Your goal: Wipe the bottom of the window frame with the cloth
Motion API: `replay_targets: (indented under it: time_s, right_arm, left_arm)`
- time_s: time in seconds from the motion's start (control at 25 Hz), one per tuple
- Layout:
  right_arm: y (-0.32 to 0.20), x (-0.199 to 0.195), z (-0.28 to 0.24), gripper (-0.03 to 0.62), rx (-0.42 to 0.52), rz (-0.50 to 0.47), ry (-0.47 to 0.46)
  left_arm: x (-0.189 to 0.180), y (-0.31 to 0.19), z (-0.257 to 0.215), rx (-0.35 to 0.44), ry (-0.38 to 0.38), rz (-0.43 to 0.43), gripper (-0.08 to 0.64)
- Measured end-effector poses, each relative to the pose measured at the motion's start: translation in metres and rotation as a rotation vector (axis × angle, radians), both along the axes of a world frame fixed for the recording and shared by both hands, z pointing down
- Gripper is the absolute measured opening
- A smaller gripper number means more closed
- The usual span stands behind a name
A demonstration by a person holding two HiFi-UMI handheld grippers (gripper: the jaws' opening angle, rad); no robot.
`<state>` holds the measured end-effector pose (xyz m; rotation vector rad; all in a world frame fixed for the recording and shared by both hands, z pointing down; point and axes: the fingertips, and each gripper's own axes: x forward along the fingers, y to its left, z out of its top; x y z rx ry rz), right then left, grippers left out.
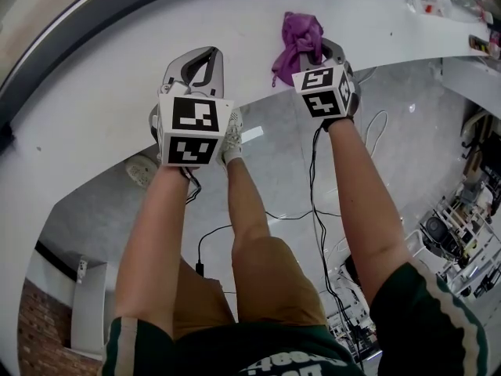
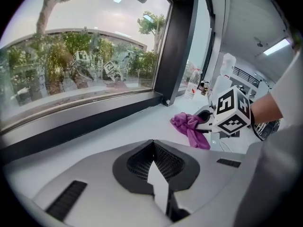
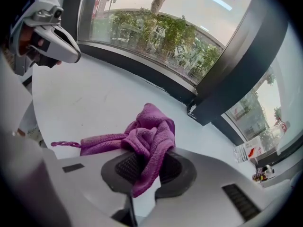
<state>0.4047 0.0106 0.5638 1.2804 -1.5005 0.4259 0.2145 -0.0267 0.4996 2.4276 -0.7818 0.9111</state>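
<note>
A purple cloth [image 1: 301, 34] hangs bunched from my right gripper [image 1: 322, 49], which is shut on it just above the white sill [image 1: 102, 108]. In the right gripper view the cloth [image 3: 147, 132] fills the jaws, its tail trailing left over the sill [image 3: 85, 98]. The dark bottom rail of the window frame [image 3: 142, 74] runs beyond it. My left gripper [image 1: 210, 53] hovers over the sill to the left, shut and holding nothing. From the left gripper view I see its own jaws [image 2: 152, 143], the cloth [image 2: 189, 126], the right gripper [image 2: 208, 122] and the frame rail [image 2: 94, 117].
A dark upright mullion [image 2: 177, 41] stands where the rail ends, with small bottles [image 2: 191, 86] on the sill past it. More small items [image 1: 438, 2] lie at the sill's far right. The sill's curved front edge drops to a grey floor with cables [image 1: 313, 210].
</note>
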Motion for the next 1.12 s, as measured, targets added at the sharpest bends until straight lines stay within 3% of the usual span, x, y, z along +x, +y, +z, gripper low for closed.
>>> replay_targets:
  time_s: [0.32,0.52,0.8,1.12]
  right_arm:
    - [-0.002,-0.023,-0.001,0.067,0.000,-0.005,-0.002]
    - [-0.005,-0.043,-0.002,0.067,0.007,-0.015,-0.001]
    - [-0.010,-0.056,0.001,0.067,0.010,-0.019,-0.004]
    - [-0.013,-0.110,0.001,0.067,0.010,-0.064,-0.045]
  left_arm:
    - [-0.027,-0.002,-0.001,0.039,-0.049,0.022,0.006]
    - [-0.042,-0.003,-0.001,0.010,-0.015,-0.013,0.007]
    - [-0.061,-0.006,0.001,0.004,-0.029,-0.034,0.007]
    - [-0.092,-0.007,-0.006,0.011,-0.040,-0.048,0.006]
